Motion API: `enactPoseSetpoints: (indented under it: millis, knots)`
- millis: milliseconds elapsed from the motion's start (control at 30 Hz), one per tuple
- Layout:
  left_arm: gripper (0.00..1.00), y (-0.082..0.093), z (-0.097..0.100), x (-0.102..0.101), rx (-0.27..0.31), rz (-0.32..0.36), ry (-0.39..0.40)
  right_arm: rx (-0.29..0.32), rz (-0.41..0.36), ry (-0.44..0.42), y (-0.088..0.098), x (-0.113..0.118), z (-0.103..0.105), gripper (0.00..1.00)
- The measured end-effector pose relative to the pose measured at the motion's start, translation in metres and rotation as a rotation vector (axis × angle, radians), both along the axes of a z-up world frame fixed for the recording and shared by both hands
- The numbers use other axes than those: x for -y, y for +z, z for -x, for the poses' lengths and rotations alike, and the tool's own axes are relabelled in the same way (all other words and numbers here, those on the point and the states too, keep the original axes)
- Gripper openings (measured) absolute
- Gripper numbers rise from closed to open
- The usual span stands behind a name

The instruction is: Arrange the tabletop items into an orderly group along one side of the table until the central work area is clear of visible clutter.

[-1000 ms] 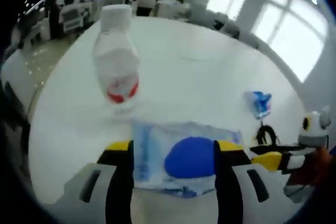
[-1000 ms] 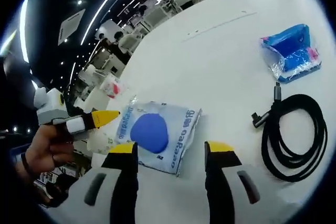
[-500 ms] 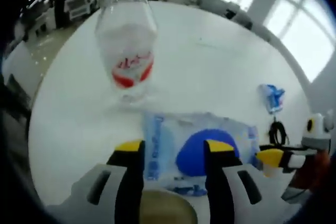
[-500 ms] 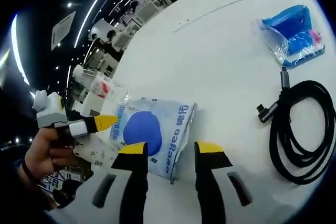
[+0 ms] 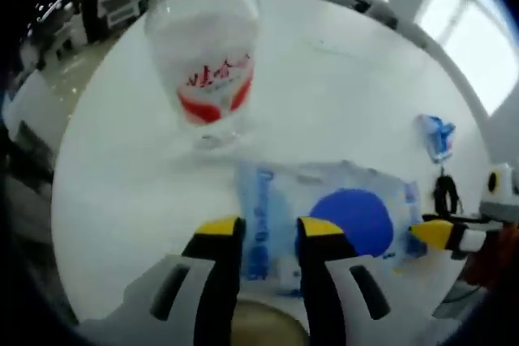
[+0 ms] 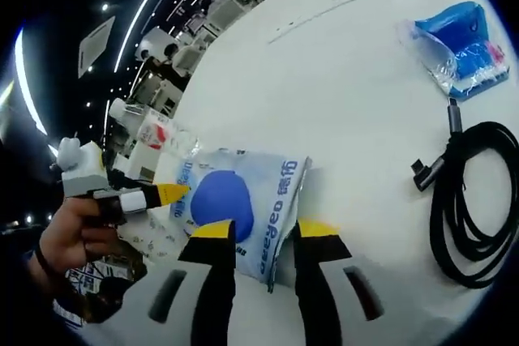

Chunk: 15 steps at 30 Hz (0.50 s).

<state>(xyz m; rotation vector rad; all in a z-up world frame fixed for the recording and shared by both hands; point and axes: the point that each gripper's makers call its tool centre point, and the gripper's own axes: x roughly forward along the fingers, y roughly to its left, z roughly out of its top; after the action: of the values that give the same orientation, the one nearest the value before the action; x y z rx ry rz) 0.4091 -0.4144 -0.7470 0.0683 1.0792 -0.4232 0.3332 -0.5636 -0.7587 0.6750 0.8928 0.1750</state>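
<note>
A flat white wipes packet (image 5: 324, 216) with a blue oval lies on the round white table (image 5: 324, 70). My left gripper (image 5: 269, 228) hovers low over the packet's near end, its yellow-tipped jaws narrowed but still apart, with the packet's edge between them. In the right gripper view the same packet (image 6: 235, 196) lies ahead, and my right gripper (image 6: 266, 231) stands at its opposite edge, jaws narrowed the same way around a corner. A clear water bottle (image 5: 207, 62) with a red label stands upright just beyond the packet.
A small blue packet (image 6: 458, 38) and a coiled black cable (image 6: 478, 200) lie further along the table. The other gripper's yellow tip (image 5: 434, 232) comes in from the right. A hand (image 6: 73, 237) holds the left gripper (image 6: 166, 194). Office desks and chairs surround the table.
Both grippers have narrowed their jaws steadily and moved closer to the wipes packet from opposite ends. The bottle, cable and blue packet stay where they were.
</note>
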Motion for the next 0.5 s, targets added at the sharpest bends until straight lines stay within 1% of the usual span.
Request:
enactPoseSetpoints:
  millis: [100, 133, 167, 267, 333, 433, 500]
  knots:
    - [0.13, 0.000, -0.002, -0.005, 0.006, -0.015, 0.006, -0.010, 0.001, -0.018, -0.001, 0.003, 0.000, 0.18]
    - [0.09, 0.000, -0.003, -0.007, 0.007, -0.022, 0.007, -0.009, 0.008, -0.025, -0.002, 0.005, 0.000, 0.13]
    - [0.07, -0.001, -0.005, -0.009, 0.010, -0.022, 0.009, -0.009, 0.009, -0.031, -0.002, 0.007, 0.001, 0.07]
    - [0.02, -0.001, -0.004, -0.006, 0.001, -0.004, 0.009, -0.001, -0.008, -0.069, -0.001, 0.012, -0.001, 0.05]
    - [0.00, 0.001, -0.005, -0.003, 0.010, 0.005, 0.004, 0.007, -0.001, -0.072, 0.001, 0.012, -0.003, 0.04]
    - [0.00, 0.003, -0.005, 0.001, 0.021, 0.005, -0.007, 0.013, 0.006, -0.087, 0.003, 0.016, -0.006, 0.02]
    - [0.00, 0.005, -0.004, 0.003, 0.019, 0.023, -0.004, 0.018, -0.005, -0.108, 0.008, 0.021, -0.009, 0.01]
